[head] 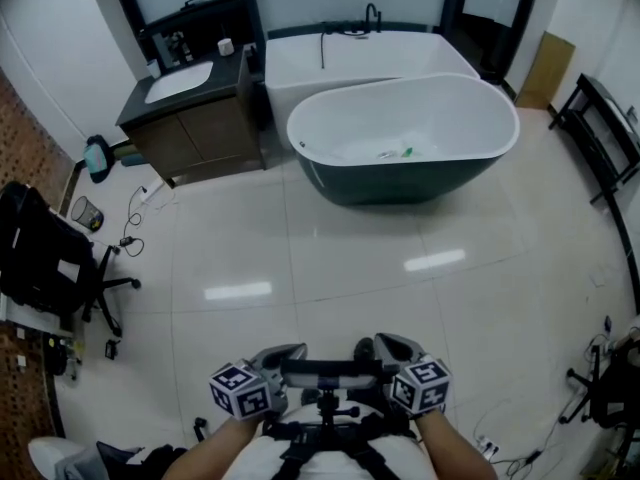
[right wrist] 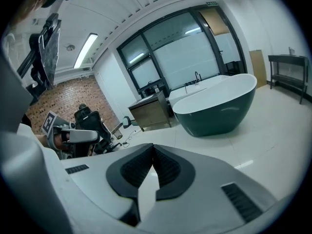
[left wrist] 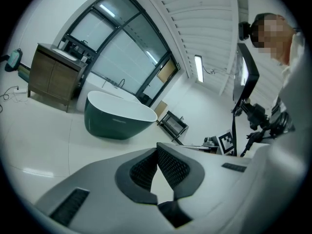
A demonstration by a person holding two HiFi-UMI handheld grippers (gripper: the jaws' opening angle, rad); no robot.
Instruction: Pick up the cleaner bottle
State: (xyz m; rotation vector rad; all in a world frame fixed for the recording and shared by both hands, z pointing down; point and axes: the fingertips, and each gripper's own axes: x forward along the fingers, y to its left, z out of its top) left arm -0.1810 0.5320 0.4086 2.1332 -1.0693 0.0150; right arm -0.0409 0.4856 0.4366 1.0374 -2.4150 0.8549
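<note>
- Grippers: my left gripper (head: 283,353) and right gripper (head: 388,346) sit side by side at the lower edge of the head view, close to my body, each with its marker cube nearest my hand.
- Left jaws: in the left gripper view the two ribbed pads (left wrist: 170,165) meet at their tips. The jaws are closed and hold nothing.
- Right jaws: in the right gripper view the pads (right wrist: 165,168) likewise touch at the tips. These jaws are closed and empty too, with pale floor showing through the notch below.
- Floor (head: 350,258): glossy white tiles lie between me and the bathtub.
- Bathtub (head: 400,183): freestanding, dark green outside and white inside, well apart from both grippers and ahead of them in all three views.
- Cleaner bottle: a small pale item with a green end (head: 397,153) lies on the bottom of the bathtub. It is too small for me to tell whether it is the bottle.
- Built-in tub (head: 340,63): white, directly behind the freestanding one, with a dark faucet (head: 372,15) at its far edge.
- Counter (head: 190,118): dark wooden vanity to the left of the tubs, carrying a white basin (head: 178,81) and a few small items.
- Office chair (head: 45,258): black, at the far left, beside the brick-patterned wall.
</note>
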